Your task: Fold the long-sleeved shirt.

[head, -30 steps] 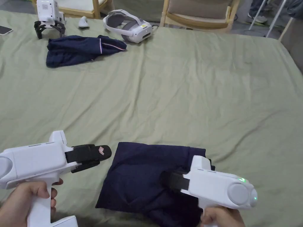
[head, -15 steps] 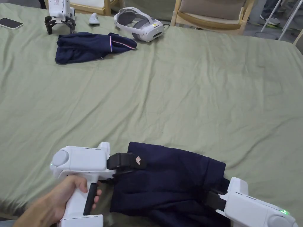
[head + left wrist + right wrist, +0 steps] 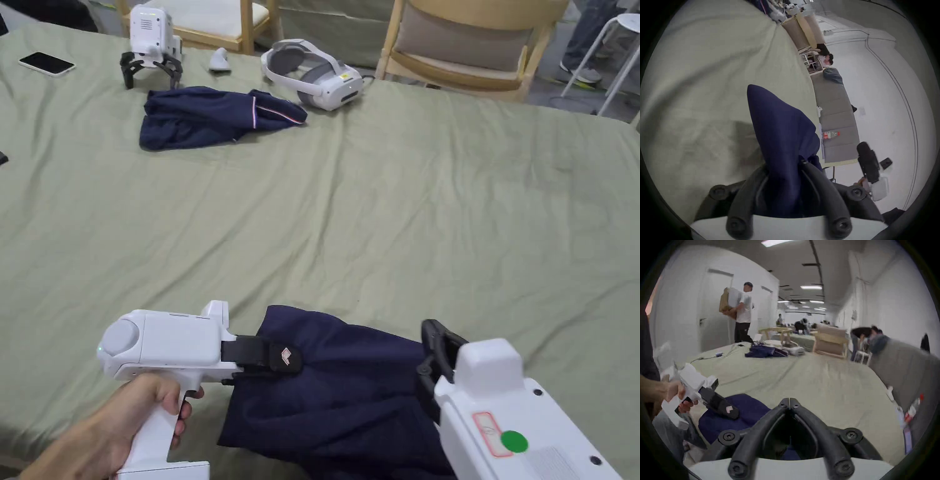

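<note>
The navy long-sleeved shirt [image 3: 350, 387] lies folded into a small bundle at the near edge of the green-covered table [image 3: 375, 219]. My left gripper [image 3: 284, 359] is at its left edge. In the left gripper view the jaws [image 3: 783, 164] are shut on a bunch of the navy cloth [image 3: 779, 129], which runs forward between them. My right gripper [image 3: 437, 350] hovers raised over the shirt's right side. Its jaw tips [image 3: 789, 400] meet with nothing between them. The right gripper view also shows the shirt [image 3: 750, 405] and the left gripper [image 3: 732, 412].
A second navy garment [image 3: 212, 115] lies at the far left. Beside it are a white headset [image 3: 315, 75], a standing spare gripper [image 3: 153, 44] and a phone [image 3: 47, 62]. Wooden chairs [image 3: 475, 44] line the far edge. A person carrying boxes [image 3: 742, 308] stands beyond.
The left gripper moved right to the shirt's left edge and shut on the cloth. The right gripper came off the shirt and rose. The head camera tilted.
</note>
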Demonstrator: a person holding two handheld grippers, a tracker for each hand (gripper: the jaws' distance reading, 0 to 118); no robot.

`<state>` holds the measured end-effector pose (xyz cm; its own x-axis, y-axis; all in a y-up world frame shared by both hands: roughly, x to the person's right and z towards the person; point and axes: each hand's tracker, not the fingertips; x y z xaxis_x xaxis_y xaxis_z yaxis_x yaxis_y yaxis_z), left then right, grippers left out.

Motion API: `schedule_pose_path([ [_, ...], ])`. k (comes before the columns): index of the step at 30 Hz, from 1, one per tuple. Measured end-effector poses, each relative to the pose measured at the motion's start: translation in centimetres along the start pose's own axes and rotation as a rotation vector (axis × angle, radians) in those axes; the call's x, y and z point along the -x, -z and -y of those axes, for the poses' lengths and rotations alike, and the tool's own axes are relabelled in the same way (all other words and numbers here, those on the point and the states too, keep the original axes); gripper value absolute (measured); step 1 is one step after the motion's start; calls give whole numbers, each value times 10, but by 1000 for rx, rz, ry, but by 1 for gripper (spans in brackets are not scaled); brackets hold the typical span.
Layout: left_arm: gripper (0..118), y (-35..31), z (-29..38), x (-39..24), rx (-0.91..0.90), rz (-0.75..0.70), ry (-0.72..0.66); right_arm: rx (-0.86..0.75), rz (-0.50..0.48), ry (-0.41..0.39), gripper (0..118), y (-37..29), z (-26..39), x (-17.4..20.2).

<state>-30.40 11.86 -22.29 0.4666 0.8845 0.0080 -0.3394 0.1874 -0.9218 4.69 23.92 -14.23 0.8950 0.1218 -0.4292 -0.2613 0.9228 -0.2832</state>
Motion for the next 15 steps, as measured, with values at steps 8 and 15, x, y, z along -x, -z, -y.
schedule_pose_path([
  [8, 22, -117, -43, 32, -112, -154, -9, 66, -224, -49, 0, 79, -23, 92],
  [15, 22, -250, -96, 80, -230, -366, -4, 62, -383, -108, 0, 153, -53, 190],
])
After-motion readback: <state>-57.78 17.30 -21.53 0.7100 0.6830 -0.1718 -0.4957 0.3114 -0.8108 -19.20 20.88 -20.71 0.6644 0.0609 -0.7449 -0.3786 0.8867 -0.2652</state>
